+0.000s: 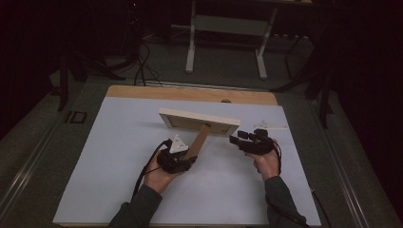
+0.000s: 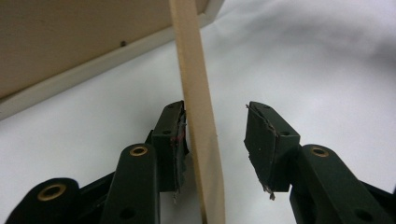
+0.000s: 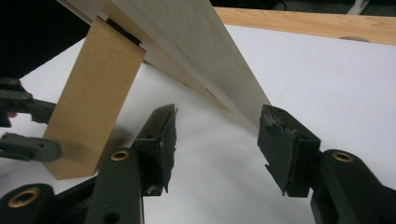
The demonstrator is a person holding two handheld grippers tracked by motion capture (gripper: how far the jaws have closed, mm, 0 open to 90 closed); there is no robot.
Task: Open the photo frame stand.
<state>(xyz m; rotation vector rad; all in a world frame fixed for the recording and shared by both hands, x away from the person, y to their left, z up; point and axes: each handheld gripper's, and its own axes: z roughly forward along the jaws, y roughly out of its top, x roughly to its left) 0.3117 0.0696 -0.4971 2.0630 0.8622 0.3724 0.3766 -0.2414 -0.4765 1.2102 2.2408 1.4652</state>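
A picture frame [image 1: 198, 121] stands near the middle of the white table [image 1: 119, 156], propped by its cardboard stand [image 1: 197, 141], which slants toward the person. The left gripper [image 1: 190, 160] has its jaws apart around the stand's foot: the stand runs up between them, against the left pad, clear of the right. The right gripper [image 1: 234, 139] hovers, jaws wide, at the frame's right end, nothing between them.

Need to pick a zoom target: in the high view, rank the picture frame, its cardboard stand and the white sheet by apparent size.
1. white sheet
2. picture frame
3. cardboard stand
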